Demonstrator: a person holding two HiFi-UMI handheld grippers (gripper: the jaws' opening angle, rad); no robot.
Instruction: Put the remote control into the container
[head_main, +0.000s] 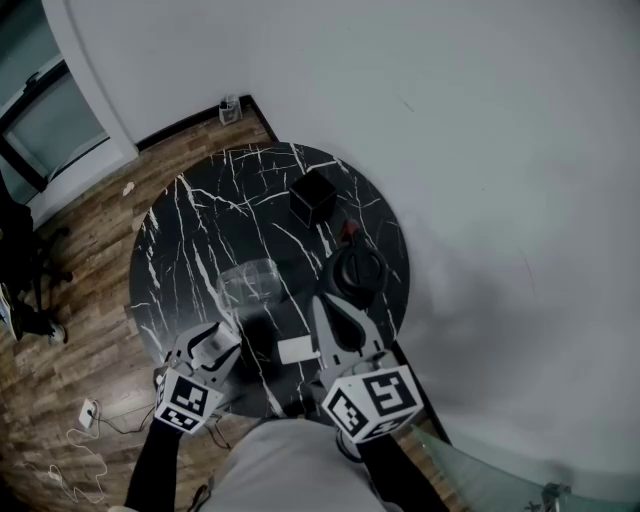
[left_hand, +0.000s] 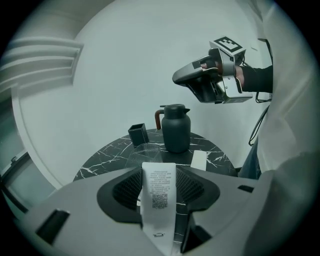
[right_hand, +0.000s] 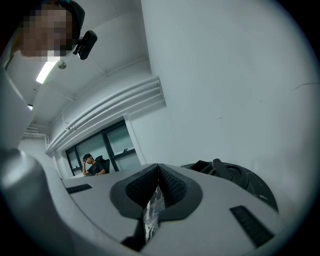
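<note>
The white remote control (left_hand: 159, 195) stands on end between the pads of my left gripper (left_hand: 159, 176), its printed label and code square facing the camera; the jaws are shut on it. In the head view that left gripper (head_main: 222, 338) hovers over the near edge of the round black marble table (head_main: 185, 235). A clear plastic container (head_main: 250, 282) sits just beyond it, also seen as the clear container (left_hand: 145, 150). My right gripper (head_main: 330, 302) is shut with nothing between its pads; it hangs high above the table as the right gripper (left_hand: 177, 78) and right gripper (right_hand: 159, 171).
A dark jug (head_main: 355, 268) with a reddish handle stands right of the clear container. A small black open box (head_main: 312, 197) sits at the table's far side. A flat white object (head_main: 298, 350) lies near the front edge. A white wall (head_main: 480, 150) closes the right side.
</note>
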